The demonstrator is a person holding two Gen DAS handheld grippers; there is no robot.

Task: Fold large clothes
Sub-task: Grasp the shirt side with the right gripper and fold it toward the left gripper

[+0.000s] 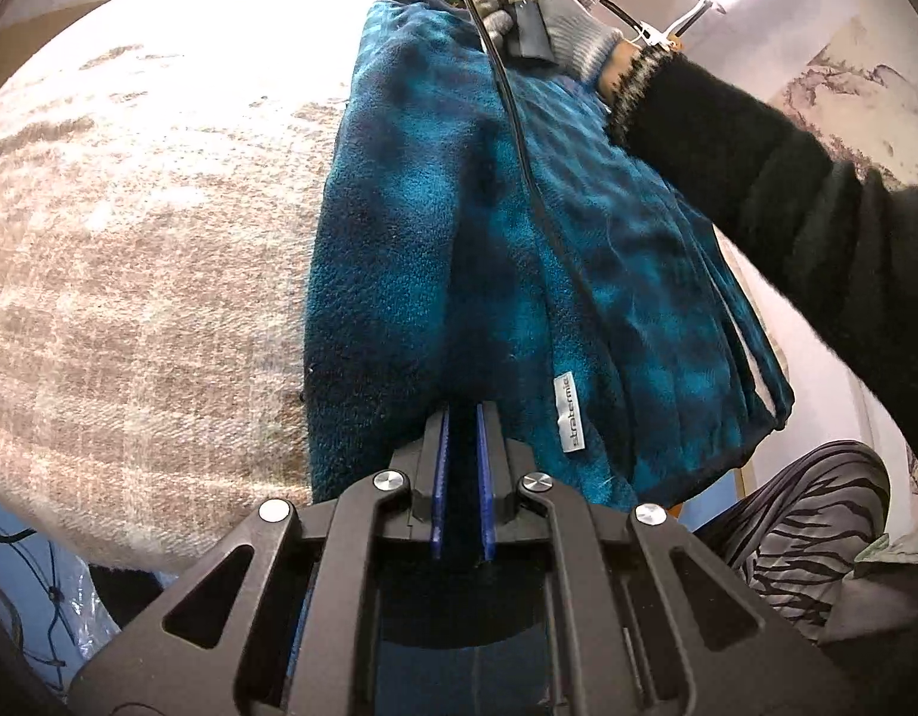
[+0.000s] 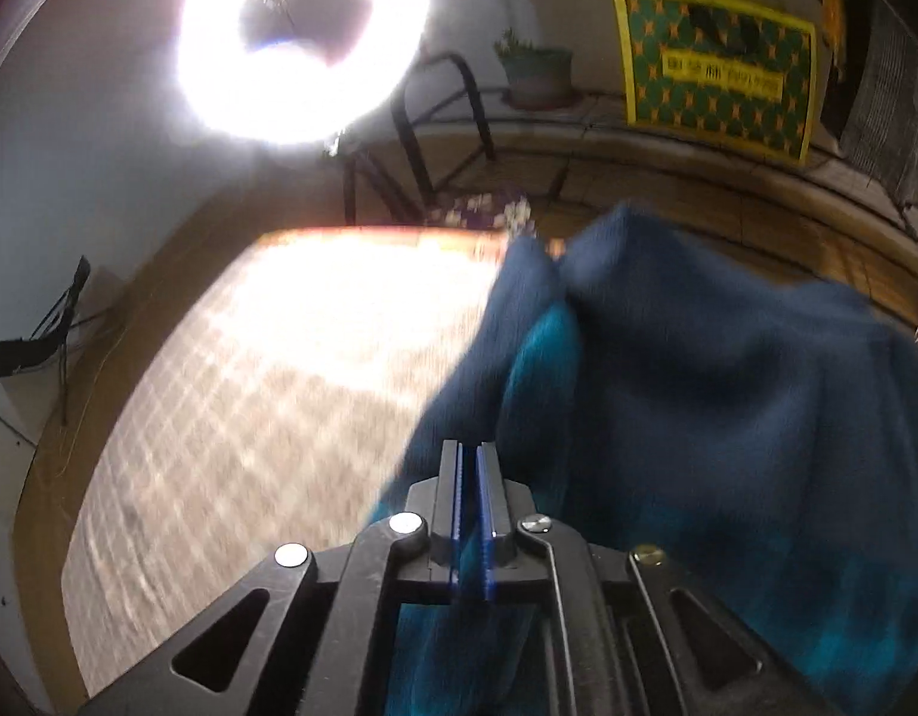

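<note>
Lying along the right side of a beige woven tabletop (image 1: pixel 148 250), a blue-and-teal fleece garment (image 1: pixel 488 274) was clamped at its near hem in the left gripper (image 1: pixel 462 417), while the right gripper (image 2: pixel 468 453), jaws closed together, pinched its far end.

- A ring light (image 2: pixel 303 42) blows out to white in the right wrist view.
- Its glare washes out the beige rug (image 2: pixel 268 370).
- Motion blur smears that view; fisheye edges curve and darken.
</note>
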